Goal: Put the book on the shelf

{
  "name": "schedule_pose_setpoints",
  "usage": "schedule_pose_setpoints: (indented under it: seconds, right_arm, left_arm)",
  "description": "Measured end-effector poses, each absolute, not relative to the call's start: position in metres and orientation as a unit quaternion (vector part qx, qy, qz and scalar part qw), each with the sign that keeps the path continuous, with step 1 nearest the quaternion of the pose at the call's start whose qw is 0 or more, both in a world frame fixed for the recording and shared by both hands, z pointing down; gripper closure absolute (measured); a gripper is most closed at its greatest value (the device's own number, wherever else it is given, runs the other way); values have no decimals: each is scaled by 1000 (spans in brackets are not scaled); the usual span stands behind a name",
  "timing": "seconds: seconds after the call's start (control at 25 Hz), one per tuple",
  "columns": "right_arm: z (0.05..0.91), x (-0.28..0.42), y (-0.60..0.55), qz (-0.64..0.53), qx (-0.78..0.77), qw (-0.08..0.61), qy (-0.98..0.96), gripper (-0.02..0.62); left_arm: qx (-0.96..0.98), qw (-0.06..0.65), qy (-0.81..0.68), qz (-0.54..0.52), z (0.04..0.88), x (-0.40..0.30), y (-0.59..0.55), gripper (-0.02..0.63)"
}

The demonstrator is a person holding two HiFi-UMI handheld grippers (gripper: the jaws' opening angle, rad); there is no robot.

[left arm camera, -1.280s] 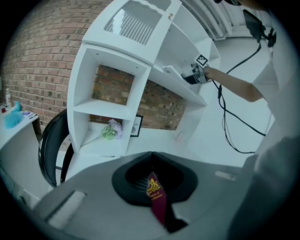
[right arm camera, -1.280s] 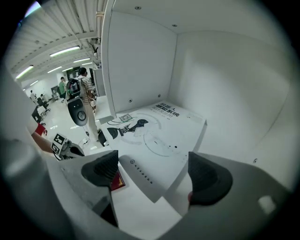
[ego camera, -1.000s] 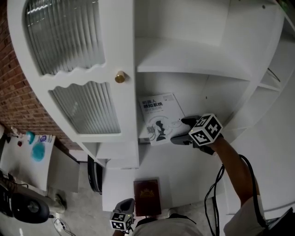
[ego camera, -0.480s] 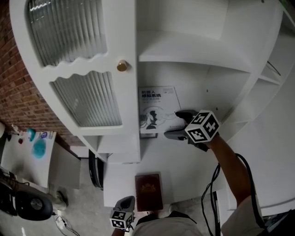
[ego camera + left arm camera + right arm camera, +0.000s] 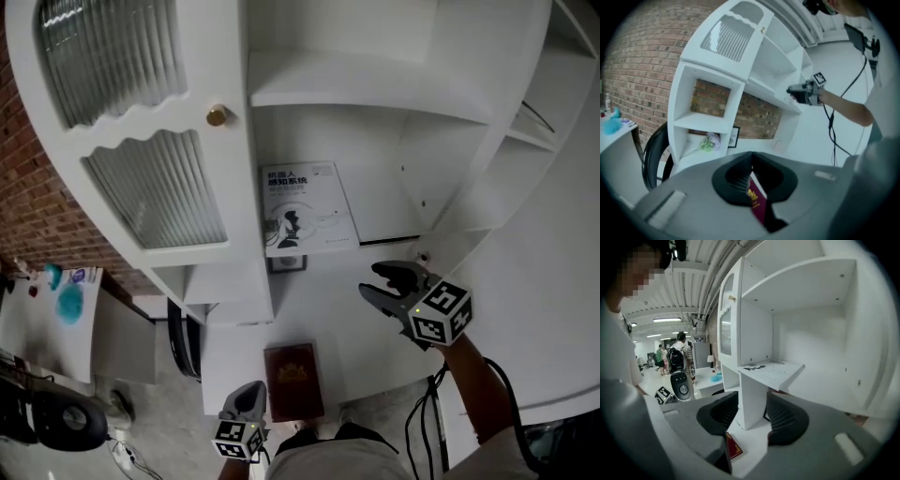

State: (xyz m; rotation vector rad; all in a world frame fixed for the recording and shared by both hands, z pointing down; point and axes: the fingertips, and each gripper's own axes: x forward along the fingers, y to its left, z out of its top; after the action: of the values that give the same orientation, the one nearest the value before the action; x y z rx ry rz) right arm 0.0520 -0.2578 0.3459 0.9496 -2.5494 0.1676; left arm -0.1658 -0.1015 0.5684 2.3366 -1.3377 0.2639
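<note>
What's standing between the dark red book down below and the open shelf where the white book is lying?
Nothing visible blocks the way. The dark red book lies on the white base, and the shelf above is open at the front. The white book fills only its left part; the right part is bare.

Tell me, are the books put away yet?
Done: the white book lies flat on the shelf. In hand: nothing; the right tool is empty, its jaws closing, and the left tool is shut beside the red book. Left: that red book, lying lower down.
</note>
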Motion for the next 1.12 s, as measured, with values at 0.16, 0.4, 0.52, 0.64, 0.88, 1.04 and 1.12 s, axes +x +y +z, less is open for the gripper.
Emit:
schedule_pose_setpoints:
  seconds: [0.16,0.4,0.52,0.64,0.88,1.04,1.12]
  right_arm:
    - [357,71,-220,89,364,162,-913,507]
    - [360,85,-163,125,384,77,-912,586]
    - [364,96,-137,120,393,50,-910,593]
    - [364,101,-113,98,388,44,-916,593]
    - [380,122,-72,48,395,65,-915,594]
    - [388,140,-62,72,394,58,-914,594]
    - [388,145,-60,77,389,56,-916,594]
  left_arm:
    - [850,168,-497,50,511,-164,-116,600]
    - [843,152,-515,20,449,-155,-120,600]
    - [839,138,-527,5,424,-143,-113,600]
    - [839,120,-531,-6,410,-126,-100,600]
    - [842,106,-529,1,403,-94,-68,600]
    - [835,107,-540,9,403,-83,-50,600]
    - [834,107,-541,13,403,-79,-41,600]
